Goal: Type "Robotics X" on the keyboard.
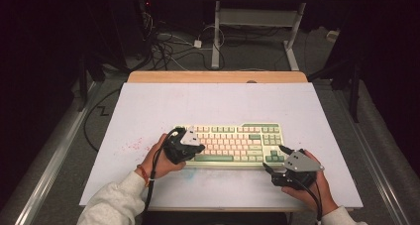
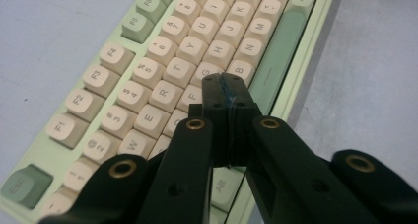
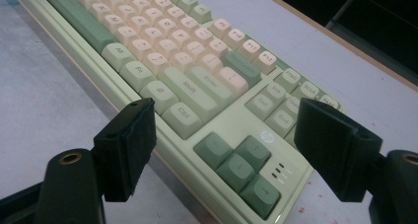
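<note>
Pale-green plastic keyboard [image 1: 233, 143] with cream and sage keycaps, rectangular, flat on white matte table sheet [image 1: 148, 111], near front edge, roughly centred. Keycaps rounded and smooth, printed with small dark legends; long sage space bar [image 2: 281, 51] along near row; dark-green arrow keys [image 3: 241, 172] at right corner. Left gripper [image 2: 227, 93], black hard plastic with brass rivets, jaws pressed together, nothing between them, tips low over letter keys near the space bar. Right gripper [image 3: 224, 150], jaws spread wide, black ribbed pads either side of the arrow-key corner, apart from it. Wide bare sheet behind and left of keyboard; faint red speckles [image 1: 131, 146] at left. Wooden table edge [image 1: 218, 77] at far side.
</note>
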Demonstrator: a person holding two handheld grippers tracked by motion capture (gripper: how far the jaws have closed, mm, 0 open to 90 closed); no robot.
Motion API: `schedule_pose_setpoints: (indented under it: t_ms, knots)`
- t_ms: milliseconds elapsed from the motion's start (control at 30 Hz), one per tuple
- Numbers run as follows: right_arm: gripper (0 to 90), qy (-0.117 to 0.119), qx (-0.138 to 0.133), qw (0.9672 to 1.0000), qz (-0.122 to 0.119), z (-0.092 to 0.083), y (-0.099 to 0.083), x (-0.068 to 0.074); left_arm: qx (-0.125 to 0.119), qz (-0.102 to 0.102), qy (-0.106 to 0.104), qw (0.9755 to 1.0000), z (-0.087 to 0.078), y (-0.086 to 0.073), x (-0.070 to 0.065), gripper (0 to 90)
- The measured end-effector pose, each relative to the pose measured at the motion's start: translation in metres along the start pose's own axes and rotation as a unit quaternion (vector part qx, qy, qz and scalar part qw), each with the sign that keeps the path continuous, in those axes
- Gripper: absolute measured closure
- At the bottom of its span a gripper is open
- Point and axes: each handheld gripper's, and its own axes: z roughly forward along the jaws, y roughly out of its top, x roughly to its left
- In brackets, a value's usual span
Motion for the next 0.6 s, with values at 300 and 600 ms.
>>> schedule_pose_setpoints:
  t_ms: [300,600]
  knots:
    - [24.6,0.007,0.002,1.0000,0.003,0.000,0.000,0.000,0.015,0.001,0.002,0.9999,0.011,0.001,0.001,87.7]
    - [24.7,0.006,0.004,1.0000,0.001,0.000,0.000,0.000,0.025,0.000,0.004,0.9997,0.017,-0.001,0.002,87.7]
